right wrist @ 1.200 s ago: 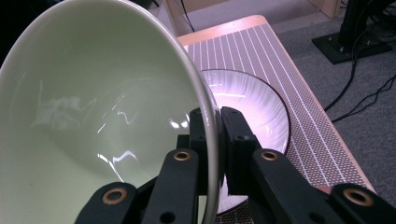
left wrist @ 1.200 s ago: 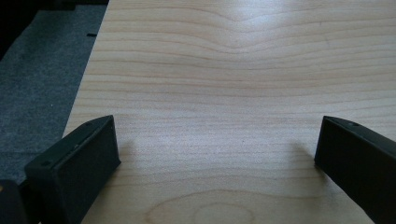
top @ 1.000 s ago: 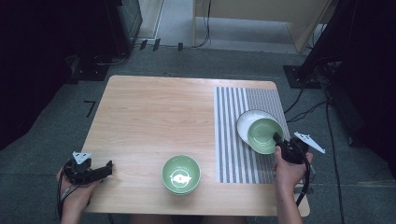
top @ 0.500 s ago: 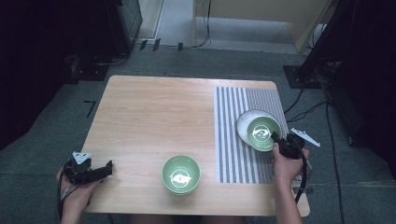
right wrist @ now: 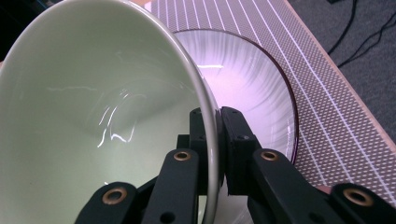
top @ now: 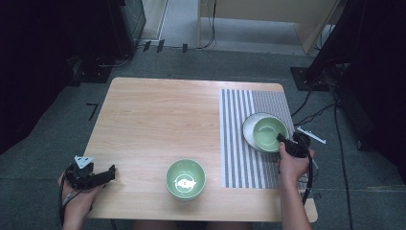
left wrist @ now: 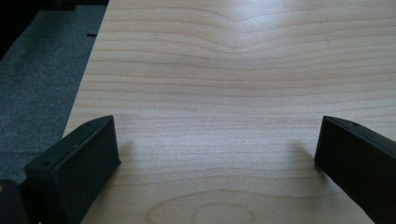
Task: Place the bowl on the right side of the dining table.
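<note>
Near, lower centre of high view: second green bowl sits on table, a pale mark inside. Lower left: left gripper spread, nothing betw. its tongs. Right: right gripper pinches rim of green bowl, which is over white plate on striped mat. Bowl empty; placing approx. done, release left.

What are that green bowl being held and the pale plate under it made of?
The pale green glossy bowl looks like glazed ceramic: smooth, with sharp light streaks inside, though hard plastic is possible. The white round plate seems glossy ceramic or glass, with faint radial ribs, a dark rim line and bright reflections.
</note>
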A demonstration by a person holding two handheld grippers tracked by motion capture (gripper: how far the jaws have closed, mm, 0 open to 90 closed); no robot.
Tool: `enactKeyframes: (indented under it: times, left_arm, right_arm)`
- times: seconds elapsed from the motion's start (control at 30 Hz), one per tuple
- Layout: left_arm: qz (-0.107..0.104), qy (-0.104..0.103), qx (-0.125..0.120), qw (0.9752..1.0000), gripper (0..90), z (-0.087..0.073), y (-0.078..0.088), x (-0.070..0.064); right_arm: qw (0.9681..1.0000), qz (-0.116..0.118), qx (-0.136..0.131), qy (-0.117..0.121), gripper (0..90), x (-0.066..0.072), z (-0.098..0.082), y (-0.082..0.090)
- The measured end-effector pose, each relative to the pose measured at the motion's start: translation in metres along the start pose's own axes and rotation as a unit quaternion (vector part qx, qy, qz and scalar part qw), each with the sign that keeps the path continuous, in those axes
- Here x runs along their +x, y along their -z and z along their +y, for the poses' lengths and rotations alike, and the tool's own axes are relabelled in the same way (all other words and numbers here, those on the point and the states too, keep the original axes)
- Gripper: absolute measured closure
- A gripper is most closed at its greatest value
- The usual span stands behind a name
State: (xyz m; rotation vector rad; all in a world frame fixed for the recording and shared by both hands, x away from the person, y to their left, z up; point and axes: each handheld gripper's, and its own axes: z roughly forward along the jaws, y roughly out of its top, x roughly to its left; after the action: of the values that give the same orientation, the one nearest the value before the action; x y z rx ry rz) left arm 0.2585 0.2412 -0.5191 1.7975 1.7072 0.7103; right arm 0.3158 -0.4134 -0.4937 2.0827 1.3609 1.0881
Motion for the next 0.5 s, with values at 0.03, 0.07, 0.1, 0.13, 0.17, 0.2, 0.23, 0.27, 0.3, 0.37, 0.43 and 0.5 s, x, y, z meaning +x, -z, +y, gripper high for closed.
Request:
enactKeyframes:
  times: [0.03,0.07,0.1,0.13,0.17,0.2,0.23,0.27,0.3,0.37,0.43,0.5]
  left_arm:
    - [0.0,0.0,0.0,1.0,0.0,0.0,0.0,0.0]
    - [0.0,0.0,0.0,1.0,0.0,0.0,0.0,0.0]
    - [0.0,0.0,0.0,1.0,0.0,0.0,0.0,0.0]
    - [0.0,0.0,0.0,1.0,0.0,0.0,0.0,0.0]
    - [0.0,0.0,-0.001,1.0,0.0,0.0,0.0,0.0]
    - [0.0,0.0,0.0,1.0,0.0,0.0,0.0,0.0]
    - [0.0,0.0,0.0,1.0,0.0,0.0,0.0,0.0]
    - [0.0,0.0,0.0,1.0,0.0,0.0,0.0,0.0]
    - [0.0,0.0,0.0,1.0,0.0,0.0,0.0,0.0]
    - [0.0,0.0,0.0,1.0,0.0,0.0,0.0,0.0]
    - [0.0,0.0,0.0,1.0,0.0,0.0,0.0,0.0]
    - [0.0,0.0,0.0,1.0,0.0,0.0,0.0,0.0]
  right_arm:
    - [1.0,0.002,0.003,-0.004,84.9,-0.001,0.0,-0.001]
    - [0.9999,0.003,0.004,-0.009,84.9,-0.001,0.001,-0.003]
    - [0.9999,0.005,0.006,-0.012,84.9,-0.001,0.002,-0.004]
    - [0.9999,0.005,0.008,-0.013,84.9,-0.001,0.003,-0.004]
    - [0.9998,0.005,0.01,-0.014,84.9,-0.001,0.004,-0.005]
    - [0.9998,0.004,0.011,-0.015,84.9,-0.001,0.005,-0.006]
    - [0.9998,0.003,0.012,-0.016,84.9,-0.001,0.006,-0.008]
    - [0.9998,0.001,0.014,-0.016,84.9,-0.001,0.008,-0.009]
    - [0.9997,0.001,0.016,-0.017,84.9,0.0,0.009,-0.009]
    - [0.9997,-0.001,0.017,-0.018,85.0,0.001,0.011,-0.012]
    - [0.9997,-0.003,0.019,-0.017,85.0,0.001,0.012,-0.014]
    - [0.9994,-0.006,0.024,-0.025,84.8,0.001,0.014,-0.016]
